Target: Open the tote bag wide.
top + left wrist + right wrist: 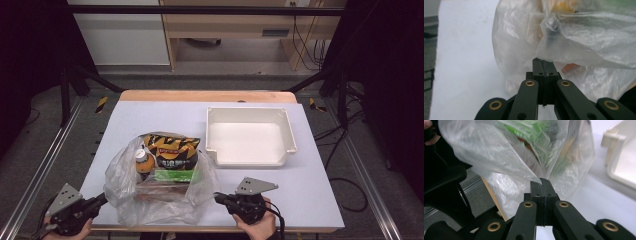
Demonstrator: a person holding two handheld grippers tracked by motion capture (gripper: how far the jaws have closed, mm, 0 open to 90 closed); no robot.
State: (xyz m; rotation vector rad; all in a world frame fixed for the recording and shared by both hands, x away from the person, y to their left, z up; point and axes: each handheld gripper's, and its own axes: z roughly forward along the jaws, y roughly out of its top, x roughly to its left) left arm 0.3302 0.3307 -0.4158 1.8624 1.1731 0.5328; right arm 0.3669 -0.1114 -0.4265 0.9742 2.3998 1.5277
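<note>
A clear plastic bag (160, 187) sits on the white surface (310, 190), near the front edge where the person stands. The bag is full of things. A snack pack (172, 150) with black and orange stripes sticks out at the top. A small bottle (144, 162) with a white cap is just beside it, on the left. A green pack (175, 175) lies under the snack pack, inside the bag.

The left gripper (102, 199) is at the bag's left side. Its fingers are pressed together, and in the left gripper view (544, 63) a fold of the bag sits right at the tips, pinched there.

The right gripper (218, 197) is at the bag's right side. Its fingers are together too, and in the right gripper view (541, 182) a thin corner of the bag is caught between the tips.

So both grippers hold the bag, one on each side. A hand (257, 225) holds the right gripper at the bottom of the high view.

A white tray (290, 145) sits on the surface behind the bag and to the right. It does not touch the bag. Its walls are low.
</note>
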